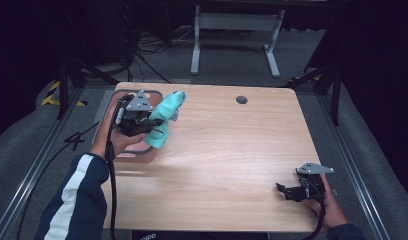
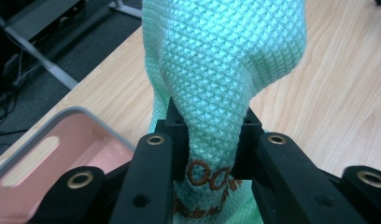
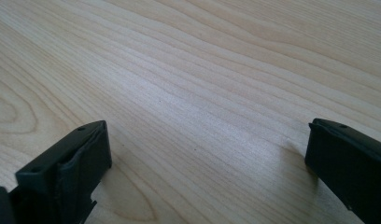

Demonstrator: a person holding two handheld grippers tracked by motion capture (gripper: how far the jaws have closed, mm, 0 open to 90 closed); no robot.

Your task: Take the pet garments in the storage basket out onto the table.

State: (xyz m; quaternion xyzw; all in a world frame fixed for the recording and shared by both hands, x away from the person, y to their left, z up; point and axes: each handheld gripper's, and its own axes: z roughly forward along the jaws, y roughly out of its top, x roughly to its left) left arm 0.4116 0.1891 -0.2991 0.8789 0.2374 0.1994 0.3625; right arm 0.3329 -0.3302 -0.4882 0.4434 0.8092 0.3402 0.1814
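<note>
Black jaws of the left gripper (image 2: 209, 140) clench a mint-green cloth (image 2: 226, 60) at its bunched, embroidered end; its long axis runs toward 12 o'clock. Pink tray (image 2: 48, 154) sits just beside, at 8 o'clock, likely the drop spot. Right gripper (image 1: 292, 191), released and empty, idles well apart on the table (image 1: 232, 150).

Cloth (image 1: 164, 120) above the table's (image 1: 227, 160) left edge, beside a tray (image 1: 123, 95)
</note>
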